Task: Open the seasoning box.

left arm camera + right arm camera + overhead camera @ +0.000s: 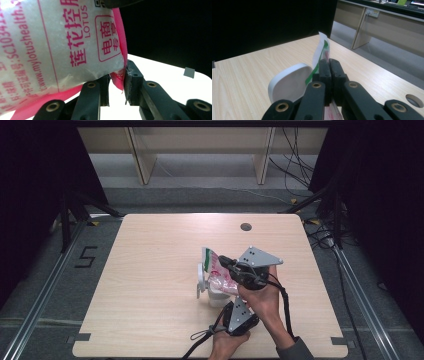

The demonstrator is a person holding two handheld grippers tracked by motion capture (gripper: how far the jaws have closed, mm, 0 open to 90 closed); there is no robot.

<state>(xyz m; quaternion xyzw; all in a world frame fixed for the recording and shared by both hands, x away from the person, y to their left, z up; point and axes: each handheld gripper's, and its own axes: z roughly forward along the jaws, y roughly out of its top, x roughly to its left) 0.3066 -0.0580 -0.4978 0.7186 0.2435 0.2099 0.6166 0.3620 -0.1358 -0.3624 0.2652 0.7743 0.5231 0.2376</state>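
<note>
Glossy plastic bag w/ pink-and-white print (57, 47), full of white granules, is hanging over a white rounded plastic container w/ hinged lid (212, 292) near the middle of the pale wood-grain table (150, 270). Bag's long axis is running roughly upright — green-edged top end (322, 50) pointing up. Right gripper (329, 66) is pressing its black jaws together on that top edge. Left gripper (117, 85) is pinching the pink bottom seam — jaws are sitting narrowly apart w/ film between them. Printed text is showing tilted.
</note>
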